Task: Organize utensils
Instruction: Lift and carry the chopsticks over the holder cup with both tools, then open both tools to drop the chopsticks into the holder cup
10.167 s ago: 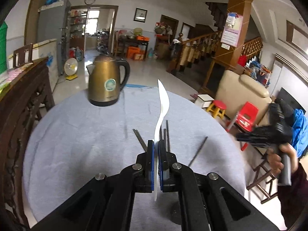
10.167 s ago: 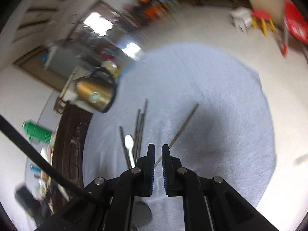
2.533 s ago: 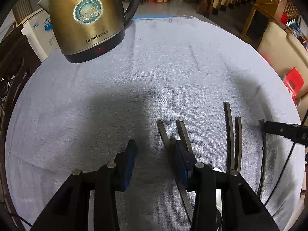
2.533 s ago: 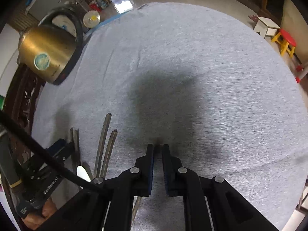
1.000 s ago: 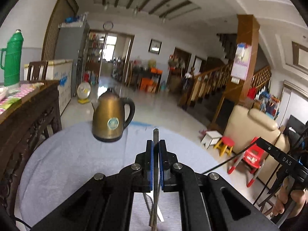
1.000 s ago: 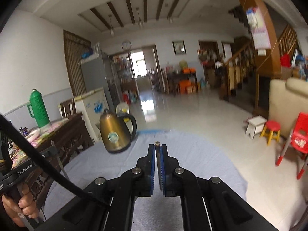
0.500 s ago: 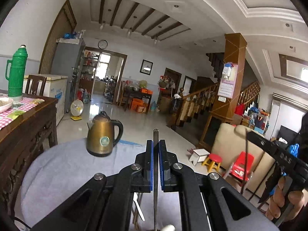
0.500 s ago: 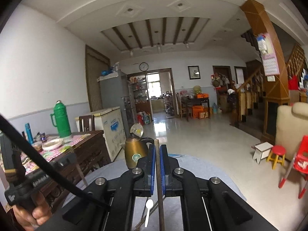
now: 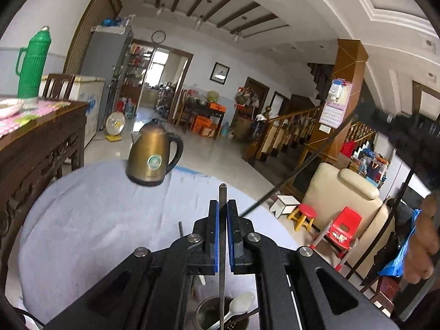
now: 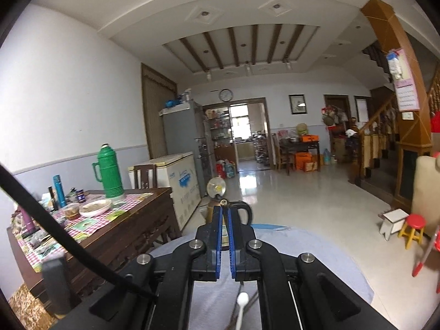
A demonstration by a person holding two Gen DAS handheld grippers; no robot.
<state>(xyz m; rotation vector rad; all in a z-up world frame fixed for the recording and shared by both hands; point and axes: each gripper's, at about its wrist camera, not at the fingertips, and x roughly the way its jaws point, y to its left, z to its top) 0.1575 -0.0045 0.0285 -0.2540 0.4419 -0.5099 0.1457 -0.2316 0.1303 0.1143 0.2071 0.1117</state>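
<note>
Both claws clamped: left claw point(image 9: 222, 214) on chopstick point(image 9: 222, 192), right claw point(image 10: 225, 217) on second chopstick point(image 10: 224, 203).

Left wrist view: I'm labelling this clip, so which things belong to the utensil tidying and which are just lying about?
Job: chopstick clamped in the left gripper; metal holder; white spoon in it; chopstick on the cloth.

Lying about: kettle; green flask; red chair.
</note>
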